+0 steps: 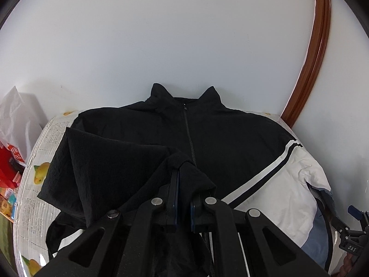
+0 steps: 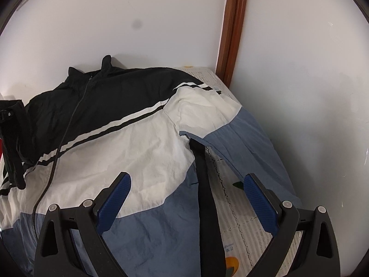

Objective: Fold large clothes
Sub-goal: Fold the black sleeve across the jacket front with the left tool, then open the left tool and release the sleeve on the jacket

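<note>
The jacket's black sleeve was pinched by the left gripper; the right gripper was held spread above the jacket.

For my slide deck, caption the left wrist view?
Left gripper, jaws shut on a black sleeve, over the zipped jacket.

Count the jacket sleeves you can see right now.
2. The black sleeve is folded over the jacket front, its end pinched in the shut left gripper. The white-and-blue sleeve lies out on the table, beside the open right gripper.
</note>
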Demonstrator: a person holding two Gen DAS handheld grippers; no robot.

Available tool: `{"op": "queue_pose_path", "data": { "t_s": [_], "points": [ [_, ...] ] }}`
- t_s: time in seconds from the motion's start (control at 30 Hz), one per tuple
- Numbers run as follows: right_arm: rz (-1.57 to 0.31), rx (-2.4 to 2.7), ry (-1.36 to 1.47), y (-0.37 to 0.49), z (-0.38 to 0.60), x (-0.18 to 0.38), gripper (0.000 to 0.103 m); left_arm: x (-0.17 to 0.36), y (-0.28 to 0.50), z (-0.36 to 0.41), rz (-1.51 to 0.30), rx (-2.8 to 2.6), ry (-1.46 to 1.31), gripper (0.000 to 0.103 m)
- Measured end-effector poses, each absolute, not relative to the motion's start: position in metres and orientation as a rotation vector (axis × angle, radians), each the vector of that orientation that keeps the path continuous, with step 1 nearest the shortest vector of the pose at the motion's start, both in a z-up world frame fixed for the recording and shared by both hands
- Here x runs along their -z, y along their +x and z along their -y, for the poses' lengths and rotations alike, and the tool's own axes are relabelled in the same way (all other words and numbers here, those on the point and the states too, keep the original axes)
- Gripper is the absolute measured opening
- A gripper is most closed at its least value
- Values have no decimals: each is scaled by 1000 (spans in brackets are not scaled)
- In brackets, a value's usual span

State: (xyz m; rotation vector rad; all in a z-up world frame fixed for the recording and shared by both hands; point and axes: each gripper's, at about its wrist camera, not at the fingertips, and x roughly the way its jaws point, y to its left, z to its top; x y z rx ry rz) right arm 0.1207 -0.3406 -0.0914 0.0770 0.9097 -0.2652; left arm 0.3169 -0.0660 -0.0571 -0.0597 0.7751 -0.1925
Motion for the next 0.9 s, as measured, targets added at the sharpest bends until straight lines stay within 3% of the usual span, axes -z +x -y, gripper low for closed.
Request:
{"op": "queue_pose_path", "data": {
  "t_s": [0.13, 0.33, 0.37, 0.4, 0.43, 0.47, 0.9],
  "points": [
    [-920, 254, 67, 121, 338, 95, 97, 60, 320, 70, -803, 208, -76, 13],
    [-916, 231, 55, 115, 328, 89, 97, 50, 306, 76, -811, 241, -57, 32],
    [-913, 227, 52, 113, 325, 87, 97, 46, 301, 76, -806, 246, -57, 42],
    [-909, 222, 48, 111, 323, 84, 97, 42, 297, 75, -798, 253, -62, 64],
    [-904, 217, 44, 108, 320, 81, 97, 36, 290, 75, -778, 259, -64, 74],
    [-900, 212, 41, 105, 317, 77, 97, 31, 285, 75, -759, 261, -61, 78],
    [-816, 80, 58, 78, 268, 43, 94, -9, 218, 20, -627, 160, -47, 78]
  ]
}}
